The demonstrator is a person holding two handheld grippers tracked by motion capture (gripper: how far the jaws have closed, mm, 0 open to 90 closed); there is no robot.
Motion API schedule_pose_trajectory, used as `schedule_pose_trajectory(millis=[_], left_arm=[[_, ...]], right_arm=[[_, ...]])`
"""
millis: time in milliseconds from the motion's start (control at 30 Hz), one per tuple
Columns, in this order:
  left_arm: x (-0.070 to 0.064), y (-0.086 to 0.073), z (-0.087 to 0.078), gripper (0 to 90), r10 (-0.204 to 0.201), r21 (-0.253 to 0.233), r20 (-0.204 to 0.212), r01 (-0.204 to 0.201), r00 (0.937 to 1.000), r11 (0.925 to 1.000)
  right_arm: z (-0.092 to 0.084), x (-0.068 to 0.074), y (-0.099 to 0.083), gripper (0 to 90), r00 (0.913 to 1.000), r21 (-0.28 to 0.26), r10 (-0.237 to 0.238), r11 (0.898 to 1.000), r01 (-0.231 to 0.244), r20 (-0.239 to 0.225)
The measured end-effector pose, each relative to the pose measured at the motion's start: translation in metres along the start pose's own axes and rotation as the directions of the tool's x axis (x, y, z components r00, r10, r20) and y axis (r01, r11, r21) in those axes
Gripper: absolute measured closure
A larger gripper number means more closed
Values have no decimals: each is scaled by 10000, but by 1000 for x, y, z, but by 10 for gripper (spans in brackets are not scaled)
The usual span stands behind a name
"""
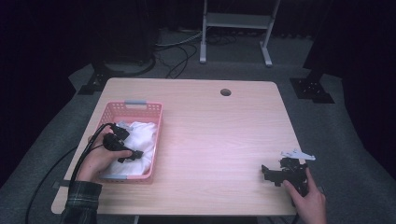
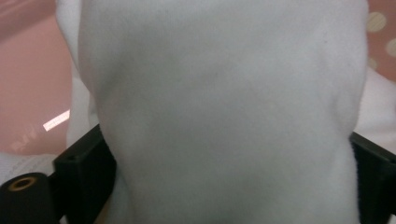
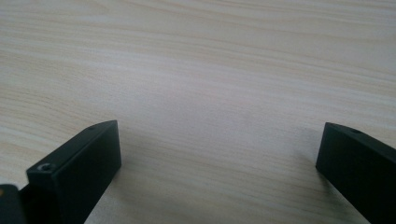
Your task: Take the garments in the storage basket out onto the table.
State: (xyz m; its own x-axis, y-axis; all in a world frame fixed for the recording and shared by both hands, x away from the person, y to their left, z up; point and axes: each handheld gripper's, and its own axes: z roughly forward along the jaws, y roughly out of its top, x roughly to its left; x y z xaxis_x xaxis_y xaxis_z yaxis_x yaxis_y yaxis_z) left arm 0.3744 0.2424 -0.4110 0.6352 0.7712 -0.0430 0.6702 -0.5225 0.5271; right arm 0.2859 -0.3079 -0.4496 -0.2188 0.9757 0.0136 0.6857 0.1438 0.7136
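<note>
Left gripper [image 1: 133, 154] clenched on cloth [image 2: 224, 107] in basket [image 1: 156, 135], nothing lifted yet; right gripper [image 3: 219, 163] released, idle on desk [image 1: 215, 135].

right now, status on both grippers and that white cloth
Left gripper jaws around white cloth in pink basket. Right gripper open, on bare table. Nothing in the way.

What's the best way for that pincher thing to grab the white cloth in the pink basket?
Probably from above, on a raised fold near the middle of the white cloth. It lies bunched and soft in the pink basket, whose walls block a sideways approach. A hump pinches easily between two jaws. The left tool is already there, with a thick fold bulging between its jaws in the left gripper view.
</note>
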Motion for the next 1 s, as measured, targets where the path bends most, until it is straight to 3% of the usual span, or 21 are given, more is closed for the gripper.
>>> schedule_pose_trajectory(millis=[233, 467, 633, 1000], left_arm=[[2, 1, -3, 292, 214, -88, 315, -211, 9993, 9997], [2, 2, -6, 526, 368, -134, 596, -360, 9975, 9993], [3, 1, -7, 572, 190, -149, 801, -179, 9966, 9997], [7, 1, -12, 572, 81, -421, 1208, -30, 9926, 9991]], right_arm=[[0, 0, 0, 0, 10000, 0, 1, 10000, -1, 1], [0, 0, 0, 0, 10000, -1, 0, 10000, 0, 1], [0, 0, 0, 0, 10000, -2, 0, 10000, 0, 1], [0, 0, 0, 0, 10000, 1, 0, 10000, 0, 0]])
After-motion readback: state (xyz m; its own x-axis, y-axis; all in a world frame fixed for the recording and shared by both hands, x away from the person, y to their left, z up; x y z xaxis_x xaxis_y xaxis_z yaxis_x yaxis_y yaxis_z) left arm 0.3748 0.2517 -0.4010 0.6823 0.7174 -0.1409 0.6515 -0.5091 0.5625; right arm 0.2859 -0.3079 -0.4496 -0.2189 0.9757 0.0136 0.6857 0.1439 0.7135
